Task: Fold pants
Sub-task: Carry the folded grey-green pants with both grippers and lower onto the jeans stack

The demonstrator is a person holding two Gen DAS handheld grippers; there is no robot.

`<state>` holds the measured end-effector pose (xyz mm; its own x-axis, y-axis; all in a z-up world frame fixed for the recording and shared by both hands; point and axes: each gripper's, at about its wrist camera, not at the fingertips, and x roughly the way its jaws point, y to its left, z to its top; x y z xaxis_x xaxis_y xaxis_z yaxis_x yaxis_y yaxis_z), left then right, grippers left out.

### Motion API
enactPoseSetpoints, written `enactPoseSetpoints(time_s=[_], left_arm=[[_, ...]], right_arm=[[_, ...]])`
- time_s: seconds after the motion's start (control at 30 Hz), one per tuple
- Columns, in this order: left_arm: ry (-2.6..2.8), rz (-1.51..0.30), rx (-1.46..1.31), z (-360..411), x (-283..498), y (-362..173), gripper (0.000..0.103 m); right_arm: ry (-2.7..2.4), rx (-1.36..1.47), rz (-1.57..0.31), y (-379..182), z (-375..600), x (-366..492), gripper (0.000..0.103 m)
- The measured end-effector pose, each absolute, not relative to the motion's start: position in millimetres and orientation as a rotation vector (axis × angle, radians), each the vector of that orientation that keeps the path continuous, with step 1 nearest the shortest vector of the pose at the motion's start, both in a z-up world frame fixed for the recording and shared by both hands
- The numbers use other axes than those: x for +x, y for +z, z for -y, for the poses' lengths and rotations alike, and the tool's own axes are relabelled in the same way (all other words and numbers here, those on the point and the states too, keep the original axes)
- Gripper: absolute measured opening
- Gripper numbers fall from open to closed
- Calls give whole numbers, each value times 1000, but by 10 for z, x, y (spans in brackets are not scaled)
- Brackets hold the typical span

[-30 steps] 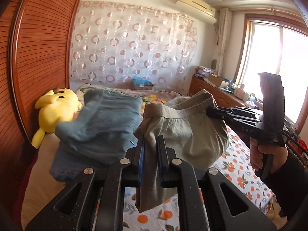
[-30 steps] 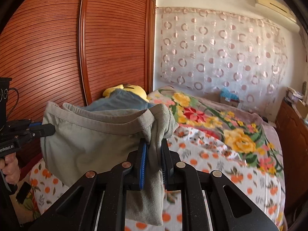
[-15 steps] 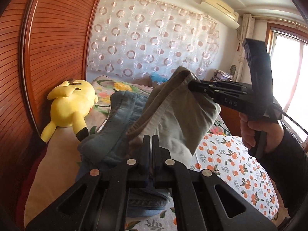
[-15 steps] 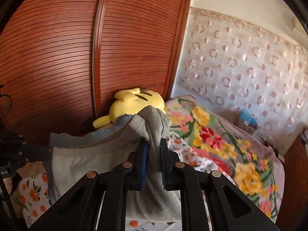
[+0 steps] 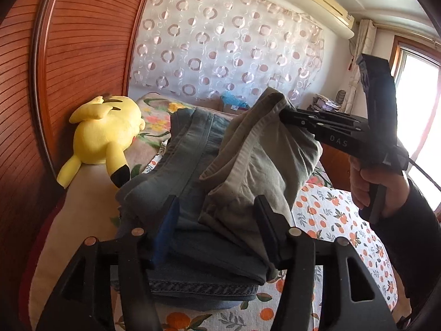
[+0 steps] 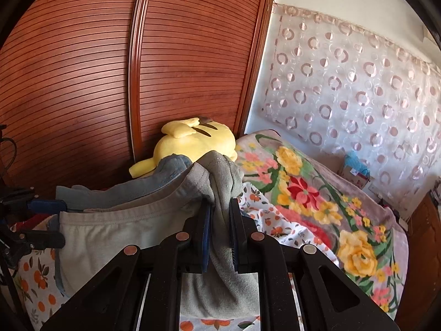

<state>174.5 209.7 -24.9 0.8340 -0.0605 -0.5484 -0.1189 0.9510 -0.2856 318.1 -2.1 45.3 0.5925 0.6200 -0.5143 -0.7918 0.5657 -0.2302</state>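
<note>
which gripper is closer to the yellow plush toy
Left. The left gripper, jaws open, sits over the jeans beside the yellow plush toy; the right gripper stands farther toward the window side.

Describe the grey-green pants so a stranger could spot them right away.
Find the bed by the slatted wooden wardrobe. Beside the yellow plush toy lie folded blue jeans; the grey-green pants are draped on them, pinched by the right gripper.
</note>
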Motion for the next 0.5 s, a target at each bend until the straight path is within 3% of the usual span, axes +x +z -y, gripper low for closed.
enactPoseSetpoints(time_s=[0.3,0.5], left_arm=[[6,-683,-307,-2125,2070,-338,61],[-37,-692,-278,-2037,2070,-380,42]], right_arm=[[843,-443,-430,323,66,3291,12],[854,-412,-422,315,104,3303,12]])
